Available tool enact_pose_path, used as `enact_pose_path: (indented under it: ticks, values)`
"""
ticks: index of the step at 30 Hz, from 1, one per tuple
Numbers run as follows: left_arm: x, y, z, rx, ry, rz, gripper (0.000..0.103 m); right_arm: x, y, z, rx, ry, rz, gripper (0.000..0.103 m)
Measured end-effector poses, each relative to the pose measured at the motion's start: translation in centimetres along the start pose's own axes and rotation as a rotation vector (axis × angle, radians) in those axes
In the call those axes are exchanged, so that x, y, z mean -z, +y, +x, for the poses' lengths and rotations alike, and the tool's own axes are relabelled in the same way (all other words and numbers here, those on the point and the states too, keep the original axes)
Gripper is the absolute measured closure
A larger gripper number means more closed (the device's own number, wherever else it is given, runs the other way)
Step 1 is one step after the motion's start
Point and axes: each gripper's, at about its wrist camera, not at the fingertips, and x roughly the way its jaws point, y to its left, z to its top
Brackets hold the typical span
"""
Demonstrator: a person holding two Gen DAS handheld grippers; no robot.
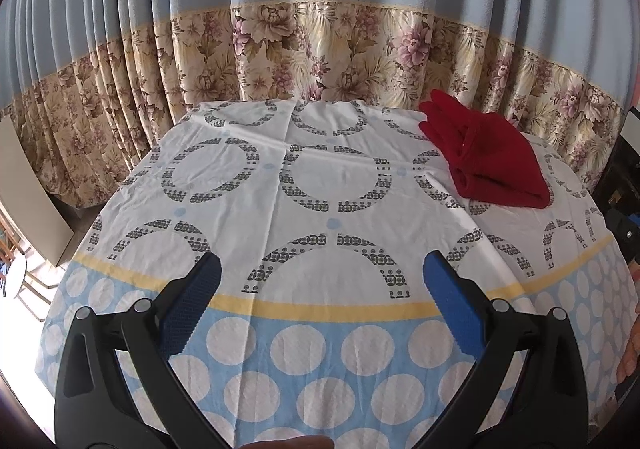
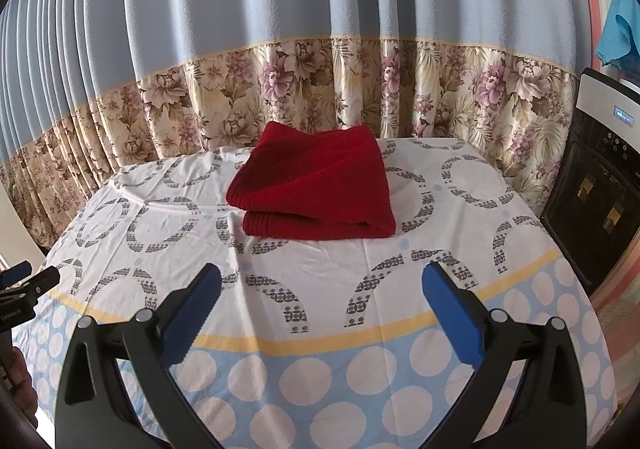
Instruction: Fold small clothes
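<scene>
I hold the left gripper [image 1: 322,273] and the right gripper [image 2: 322,283] with jaws spread wide, both empty, above the near edge of the table covered by a white, ring-printed cloth [image 2: 312,269]. The folded dark red knitted garment [image 2: 316,189] lies at 12 o'clock from the right gripper, at 1 o'clock from the left. I judge it soft, light and limp; grip the ribbed near edge, through all layers.

A folded garment [image 2: 316,189] lies on the table [image 2: 320,277], before the curtain [image 2: 320,81].
</scene>
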Motion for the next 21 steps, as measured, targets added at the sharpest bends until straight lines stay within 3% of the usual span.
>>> enact_pose_path:
  ticks: [21]
  values:
    - [-0.19,-0.34,-0.51,-0.025,-0.008,0.016,0.003,0.53,0.17,-0.17,-0.024,0.006,-0.001,0.002]
